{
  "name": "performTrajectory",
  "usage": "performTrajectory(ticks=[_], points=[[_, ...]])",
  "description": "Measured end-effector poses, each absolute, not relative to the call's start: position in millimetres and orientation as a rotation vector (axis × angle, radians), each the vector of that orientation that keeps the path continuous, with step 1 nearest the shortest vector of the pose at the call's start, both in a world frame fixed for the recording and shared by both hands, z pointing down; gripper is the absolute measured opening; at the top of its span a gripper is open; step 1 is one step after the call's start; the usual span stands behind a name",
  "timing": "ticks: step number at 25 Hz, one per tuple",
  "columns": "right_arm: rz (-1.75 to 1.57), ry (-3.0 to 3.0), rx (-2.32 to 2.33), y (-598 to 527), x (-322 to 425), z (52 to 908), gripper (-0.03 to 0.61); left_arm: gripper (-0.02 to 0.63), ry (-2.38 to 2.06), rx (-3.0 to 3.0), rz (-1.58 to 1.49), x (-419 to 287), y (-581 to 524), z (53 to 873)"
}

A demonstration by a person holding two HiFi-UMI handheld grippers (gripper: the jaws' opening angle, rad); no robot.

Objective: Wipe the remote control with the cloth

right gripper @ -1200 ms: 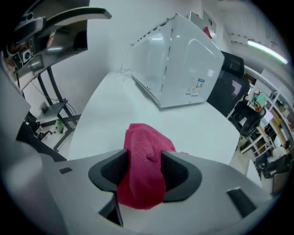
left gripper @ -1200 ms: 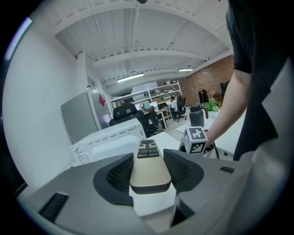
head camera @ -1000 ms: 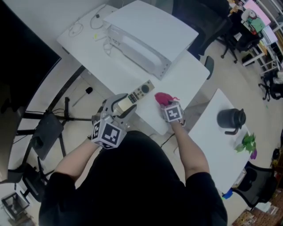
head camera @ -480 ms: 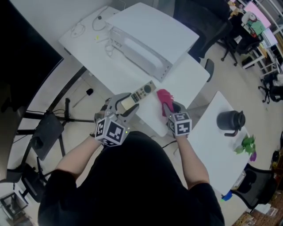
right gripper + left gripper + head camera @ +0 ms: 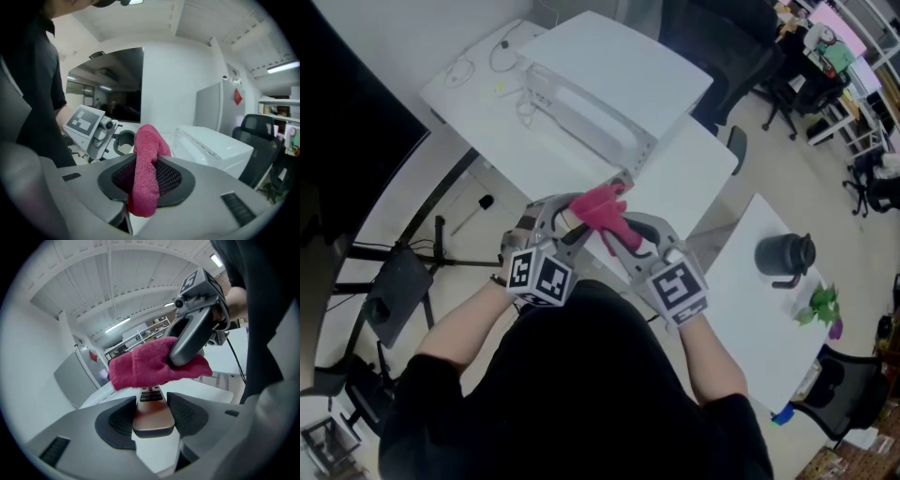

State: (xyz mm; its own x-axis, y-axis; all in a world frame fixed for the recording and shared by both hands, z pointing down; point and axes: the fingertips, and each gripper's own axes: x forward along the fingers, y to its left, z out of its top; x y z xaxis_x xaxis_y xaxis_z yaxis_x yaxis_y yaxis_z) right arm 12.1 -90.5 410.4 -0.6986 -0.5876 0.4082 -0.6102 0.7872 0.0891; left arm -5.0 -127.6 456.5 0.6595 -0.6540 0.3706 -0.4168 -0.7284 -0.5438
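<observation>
My left gripper [image 5: 561, 217] is shut on the near end of the bronze remote control [image 5: 151, 412] and holds it above the white table [image 5: 694, 178]. In the left gripper view the remote's buttons [image 5: 150, 394] point away from me. My right gripper [image 5: 619, 230] has just been closing its jaws and is now shut on the pink cloth [image 5: 600, 208]. The cloth [image 5: 146, 180] hangs folded between its pads. It lies across the far part of the remote, and the cloth [image 5: 150, 365] hides the remote's tip.
A white box with a raised lid [image 5: 600, 89] and loose cables [image 5: 511, 47] fill the table's far part. A second white table [image 5: 741, 309] at right carries a black kettle [image 5: 786, 253] and a small plant [image 5: 823, 305]. Office chairs [image 5: 741, 47] stand behind.
The right gripper closed on the cloth, lifted it off the table and carried it left onto the remote. The left gripper kept its hold on the remote, rolling slightly.
</observation>
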Motion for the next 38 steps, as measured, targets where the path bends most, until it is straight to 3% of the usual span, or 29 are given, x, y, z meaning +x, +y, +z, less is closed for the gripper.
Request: performTrajectory(ticks=[6,22,32,38], points=[[-0.013,-2.516,0.756,-86.6,-4.6,416.6,0.095,0.209,0.725,-2.336,-0.748,4.5,-114.5,442.7],[0.131,-2.369,1.147,-143.7,91.4,431.6,0.095,0.209,0.677,-2.364,-0.659,-6.5,-96.4,434.5],[-0.139,-2.571,0.709,-72.0,-18.1,395.5,0.095,0.209,0.712,-2.438,-0.642,-7.8,-106.2,438.3],[-0.135,-2.496,0.797,-88.3,1.6,411.9,0.095,0.209,0.686,-2.432,-0.628,-7.5,-98.3,436.4]])
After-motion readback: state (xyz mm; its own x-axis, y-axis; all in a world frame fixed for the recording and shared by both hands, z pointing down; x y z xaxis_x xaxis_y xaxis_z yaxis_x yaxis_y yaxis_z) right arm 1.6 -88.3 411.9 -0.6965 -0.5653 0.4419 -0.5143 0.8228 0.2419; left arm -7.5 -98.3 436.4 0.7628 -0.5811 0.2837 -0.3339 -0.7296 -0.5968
